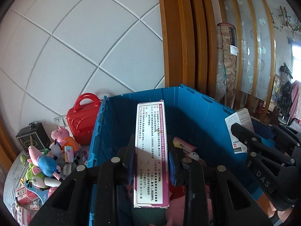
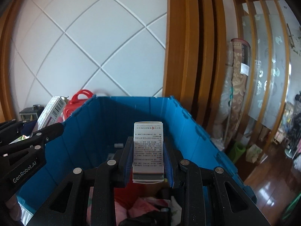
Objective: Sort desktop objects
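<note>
My left gripper (image 1: 151, 150) is shut on a long white box with a magenta edge (image 1: 150, 150), held over the open blue crate (image 1: 190, 109). My right gripper (image 2: 147, 150) is shut on a shorter white printed box (image 2: 147, 150), also above the blue crate (image 2: 97, 124). Each gripper shows in the other's view: the right gripper (image 1: 242, 131) with its white box (image 1: 238, 130) at the right edge, the left gripper (image 2: 54, 128) with its long box (image 2: 51, 113) at the left edge. Pink and red soft things lie in the crate's bottom.
Left of the crate, a table (image 1: 11, 173) carries a red toy case (image 1: 82, 118), pig plush toys (image 1: 62, 135), a dark box (image 1: 32, 137) and small red cartons (image 1: 24, 197). A tiled white wall, a wooden door frame (image 1: 178, 37) and a rolled carpet (image 1: 227, 60) stand behind.
</note>
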`<state>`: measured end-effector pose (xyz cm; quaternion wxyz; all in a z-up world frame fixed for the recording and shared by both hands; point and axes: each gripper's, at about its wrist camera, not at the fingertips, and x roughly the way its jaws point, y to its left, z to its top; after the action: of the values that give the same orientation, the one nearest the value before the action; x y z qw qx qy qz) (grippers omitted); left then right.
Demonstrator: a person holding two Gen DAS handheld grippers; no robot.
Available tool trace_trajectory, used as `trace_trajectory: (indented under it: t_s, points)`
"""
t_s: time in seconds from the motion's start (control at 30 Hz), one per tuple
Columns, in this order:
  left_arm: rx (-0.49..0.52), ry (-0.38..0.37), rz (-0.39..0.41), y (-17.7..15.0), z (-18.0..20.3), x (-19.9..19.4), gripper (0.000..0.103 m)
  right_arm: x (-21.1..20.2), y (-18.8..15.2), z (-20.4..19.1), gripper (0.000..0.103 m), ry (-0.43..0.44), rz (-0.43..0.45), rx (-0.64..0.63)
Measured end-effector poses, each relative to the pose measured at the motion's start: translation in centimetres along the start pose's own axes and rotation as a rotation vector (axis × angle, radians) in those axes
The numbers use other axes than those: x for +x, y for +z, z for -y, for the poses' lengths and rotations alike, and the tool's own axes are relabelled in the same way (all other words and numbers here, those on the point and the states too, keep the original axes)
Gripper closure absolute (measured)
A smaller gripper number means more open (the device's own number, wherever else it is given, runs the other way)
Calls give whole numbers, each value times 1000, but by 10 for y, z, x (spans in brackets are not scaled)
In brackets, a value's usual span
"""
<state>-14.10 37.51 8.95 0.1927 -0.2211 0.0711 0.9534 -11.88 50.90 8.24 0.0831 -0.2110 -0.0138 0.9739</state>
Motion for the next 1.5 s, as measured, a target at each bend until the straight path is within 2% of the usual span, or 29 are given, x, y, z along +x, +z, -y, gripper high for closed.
trace_trajectory:
  t_s: [0.2, 0.57, 0.6, 0.63, 0.67, 0.7, 0.73, 0.8, 0.87, 0.97, 1.13, 1.27, 1.4, 1.5]
  points:
    - [-14, 11, -22, 13, 11, 12, 75, 17, 15, 9, 74, 20, -27, -26]
    - [-57, 36, -50, 24, 5, 33, 73, 47, 37, 12, 74, 43, -84, -51]
    - [-58, 40, -55, 24, 5, 35, 65, 48, 37, 12, 73, 45, -86, -54]
    - [-62, 47, -57, 24, 5, 36, 50, 50, 37, 13, 73, 46, -86, -57]
    - [-68, 53, -53, 24, 4, 36, 41, 50, 37, 13, 72, 47, -83, -61]
    - [-73, 60, -45, 24, 4, 35, 26, 49, 36, 13, 66, 44, -76, -64]
    - [-78, 68, -33, 24, 3, 34, 20, 48, 36, 14, 62, 41, -69, -67]
    - [-85, 73, -23, 24, 1, 32, 16, 45, 36, 15, 43, 38, -51, -66]
    - [-99, 77, -20, 23, -3, 29, 11, 40, 36, 17, 30, 26, -31, -62]
    - [-131, 80, -5, 20, -15, 20, 4, 31, 36, 23, 1, -10, 8, -54]
    - [-130, 125, 53, 13, -27, -1, 3, 9, 30, 27, 0, 1, 69, -54]
    - [-131, 150, 94, 6, -35, -24, 3, -8, 23, 18, 0, 19, 76, -59]
    - [-130, 228, 141, -4, -41, -51, 3, -26, 12, 6, 0, 21, 73, -59]
    - [-148, 221, 165, -13, -50, -69, 0, -38, 6, -4, 0, 23, 56, -61]
